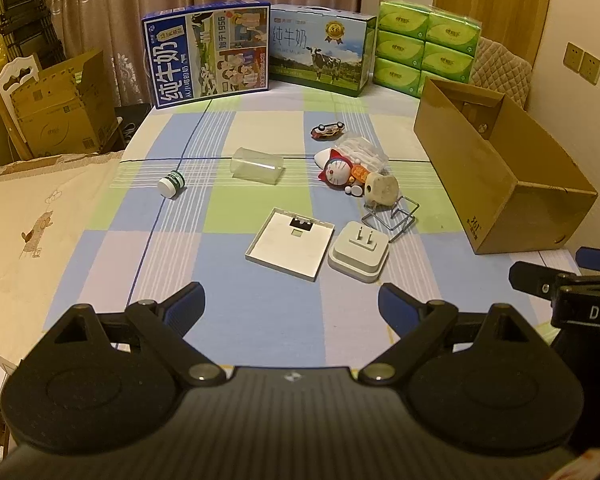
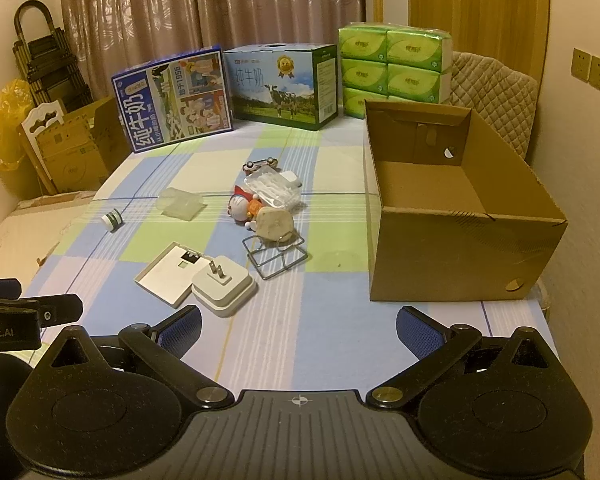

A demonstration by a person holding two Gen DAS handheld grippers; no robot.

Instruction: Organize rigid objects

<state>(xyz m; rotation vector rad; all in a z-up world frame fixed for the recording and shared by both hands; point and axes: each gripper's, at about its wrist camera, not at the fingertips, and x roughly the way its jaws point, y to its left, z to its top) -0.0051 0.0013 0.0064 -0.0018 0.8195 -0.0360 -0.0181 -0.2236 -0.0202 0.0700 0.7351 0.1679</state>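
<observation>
We hold both tools low over the near edge of the checked bedsheet (image 1: 260,312), each with its jaws spread wide and nothing between them. Just ahead of our left gripper (image 1: 291,304), a white plug adapter (image 1: 359,251) lies prongs-up, touching the right side of a flat white square tray (image 1: 290,245). Our right gripper (image 2: 298,330) hovers with that same adapter ahead and to its left. Beyond the adapter sits a wire stand (image 2: 275,255), a pale stone-like block (image 2: 276,223) resting at its far end. Beyond the block lie a Doraemon figure (image 1: 337,171) and a clear plastic blister pack (image 1: 362,152), close together, with a toy car (image 1: 327,129) farther back. Left of the adapter and farther away, a clear cup (image 1: 257,165) lies on its side near a small green-and-white bottle (image 1: 171,184). Right of the adapter stands the open cardboard box (image 2: 460,256).
</observation>
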